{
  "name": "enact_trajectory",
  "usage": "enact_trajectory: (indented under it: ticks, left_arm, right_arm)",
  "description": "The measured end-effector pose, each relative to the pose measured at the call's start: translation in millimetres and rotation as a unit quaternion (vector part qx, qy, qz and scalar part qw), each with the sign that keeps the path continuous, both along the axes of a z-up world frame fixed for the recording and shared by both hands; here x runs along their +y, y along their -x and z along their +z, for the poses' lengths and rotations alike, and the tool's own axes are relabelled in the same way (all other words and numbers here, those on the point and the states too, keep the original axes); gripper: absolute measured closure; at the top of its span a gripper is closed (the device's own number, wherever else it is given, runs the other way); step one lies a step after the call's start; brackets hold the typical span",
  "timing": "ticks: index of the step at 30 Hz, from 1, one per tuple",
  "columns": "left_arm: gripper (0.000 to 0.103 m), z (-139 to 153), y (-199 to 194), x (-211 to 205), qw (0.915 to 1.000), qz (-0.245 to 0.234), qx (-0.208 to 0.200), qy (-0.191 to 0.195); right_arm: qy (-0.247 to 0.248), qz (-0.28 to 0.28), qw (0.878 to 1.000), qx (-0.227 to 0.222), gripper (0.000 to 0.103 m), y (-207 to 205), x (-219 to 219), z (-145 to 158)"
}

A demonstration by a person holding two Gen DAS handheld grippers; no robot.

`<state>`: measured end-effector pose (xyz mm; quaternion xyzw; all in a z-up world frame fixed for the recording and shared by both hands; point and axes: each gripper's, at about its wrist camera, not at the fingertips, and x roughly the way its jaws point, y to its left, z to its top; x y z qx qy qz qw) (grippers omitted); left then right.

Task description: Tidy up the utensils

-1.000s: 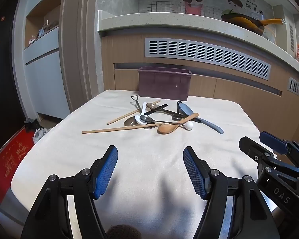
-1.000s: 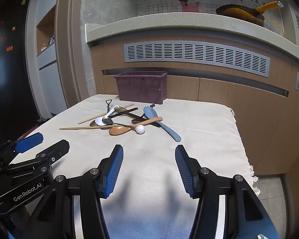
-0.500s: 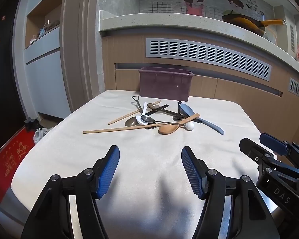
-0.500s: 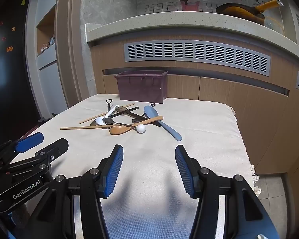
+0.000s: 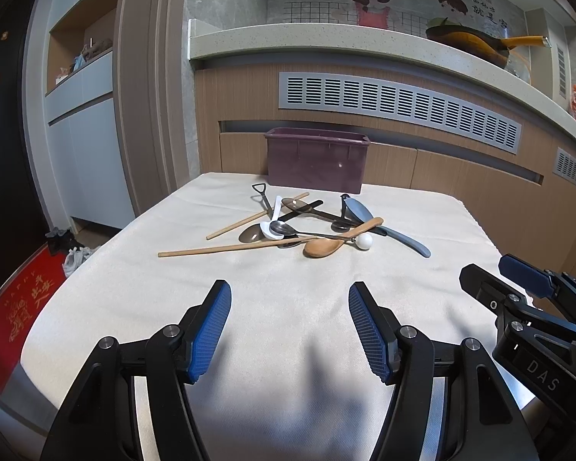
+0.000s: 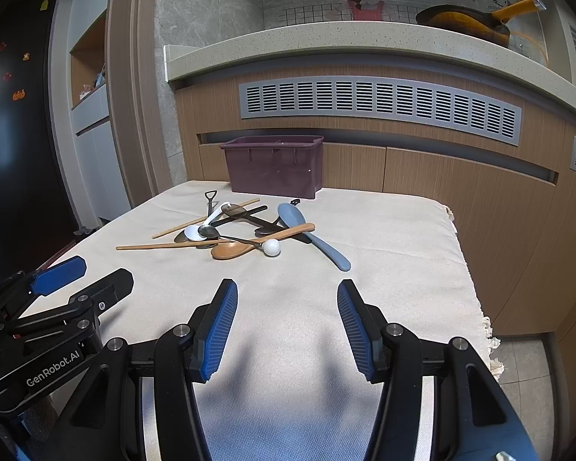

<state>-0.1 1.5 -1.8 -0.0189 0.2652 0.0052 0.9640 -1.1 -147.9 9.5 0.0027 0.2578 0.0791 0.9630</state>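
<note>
Left wrist view is showing me the utensil pile (image 5: 299, 226) lying tangled at the middle of the cloth-covered table (image 5: 134, 296), just in front of the purple bin (image 5: 315, 161), which is standing at the table's far edge against the wooden cabinet front. Within the pile I am reading a wooden spoon (image 5: 326, 245) nearest my grippers, a grey-blue spoon (image 5: 380, 226) reaching out to the right, a white ball-ended piece (image 5: 364, 241) touching the wooden spoon, a long wooden stick (image 5: 226, 247) pointing left, and a small black shovel-handled spoon (image 5: 263, 196) at the back.

I am holding the left gripper (image 5: 290, 326) above the near cloth, well apart from the pile, jaws spread wide and gripping nothing. From the right wrist view, the right gripper (image 6: 287, 324) is hovering likewise, spread and unloaded, beside the left.

A pan (image 6: 468, 23) is sitting on the counter above.
</note>
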Motion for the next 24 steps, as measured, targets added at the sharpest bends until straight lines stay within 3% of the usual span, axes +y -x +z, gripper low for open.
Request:
enact_trajectory:
  ticks: [24]
  left_arm:
    - [0.039, -1.4, -0.9, 1.9, 1.0000, 0.000, 0.004, 0.002]
  right_arm:
    - [-0.001, 0.000, 1.000, 0.001, 0.051, -0.8, -0.4, -0.1]
